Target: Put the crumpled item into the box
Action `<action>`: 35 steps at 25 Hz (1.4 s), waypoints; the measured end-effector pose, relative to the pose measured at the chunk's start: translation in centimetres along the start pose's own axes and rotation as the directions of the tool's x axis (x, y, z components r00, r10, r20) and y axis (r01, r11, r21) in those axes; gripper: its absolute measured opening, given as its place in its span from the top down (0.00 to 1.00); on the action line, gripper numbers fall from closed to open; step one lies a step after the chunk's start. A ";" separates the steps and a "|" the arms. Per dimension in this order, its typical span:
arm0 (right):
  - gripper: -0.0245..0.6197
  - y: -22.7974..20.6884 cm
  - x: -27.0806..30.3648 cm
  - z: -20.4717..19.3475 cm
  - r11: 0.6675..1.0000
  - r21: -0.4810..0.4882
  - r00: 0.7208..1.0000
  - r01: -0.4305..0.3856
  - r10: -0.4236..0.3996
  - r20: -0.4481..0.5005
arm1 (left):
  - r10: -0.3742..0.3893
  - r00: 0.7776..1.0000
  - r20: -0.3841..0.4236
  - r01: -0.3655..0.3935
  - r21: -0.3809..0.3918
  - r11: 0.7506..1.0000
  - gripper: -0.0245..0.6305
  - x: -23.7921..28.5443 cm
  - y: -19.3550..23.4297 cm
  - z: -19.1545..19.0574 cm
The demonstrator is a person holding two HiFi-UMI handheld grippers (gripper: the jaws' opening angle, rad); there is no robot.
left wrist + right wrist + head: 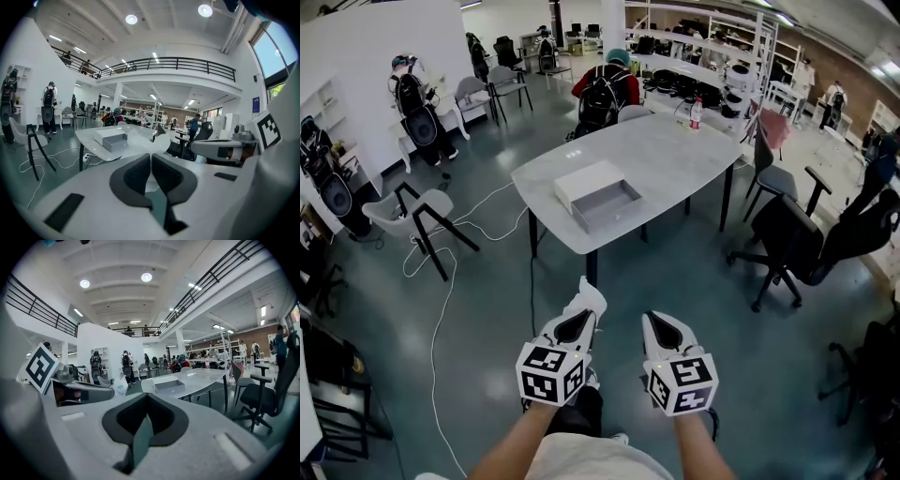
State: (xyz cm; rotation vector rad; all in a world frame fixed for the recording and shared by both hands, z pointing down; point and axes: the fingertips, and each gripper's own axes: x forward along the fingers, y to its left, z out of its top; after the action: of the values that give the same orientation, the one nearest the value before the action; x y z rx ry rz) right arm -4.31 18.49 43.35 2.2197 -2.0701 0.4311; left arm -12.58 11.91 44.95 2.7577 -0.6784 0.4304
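1. Jaws of the left gripper (581,317) clamp the crumpled white wad (587,300) at their tips, leaving it free for dropping.
2. The right gripper (659,325) is clenched on nothing, apparently idle.
3. The open box (598,195) sits on the grey table (675,150), well apart from both grippers.

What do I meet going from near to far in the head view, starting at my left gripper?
left gripper, jaws shut on the crumpled item → near edge of the table → box → bottle at the far end
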 end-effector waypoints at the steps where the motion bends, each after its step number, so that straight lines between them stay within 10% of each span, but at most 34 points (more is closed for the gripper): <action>1: 0.95 -0.4 0.6 0.0 1.000 0.000 1.000 0.000 0.000 -0.003 | -0.002 1.000 0.000 0.002 -0.002 1.000 0.93 0.6 0.3 0.1; 35: 0.95 -7.7 28.9 7.5 0.997 -0.008 0.994 0.075 -0.076 -0.078 | -0.143 0.984 -0.109 0.142 -0.018 0.990 0.93 23.5 18.9 8.7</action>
State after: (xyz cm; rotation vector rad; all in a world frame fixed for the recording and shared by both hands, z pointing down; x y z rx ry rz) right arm 5.84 -10.57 44.54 2.2319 -1.9402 0.4978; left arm 0.06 -16.58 48.55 2.7262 -0.4516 0.5406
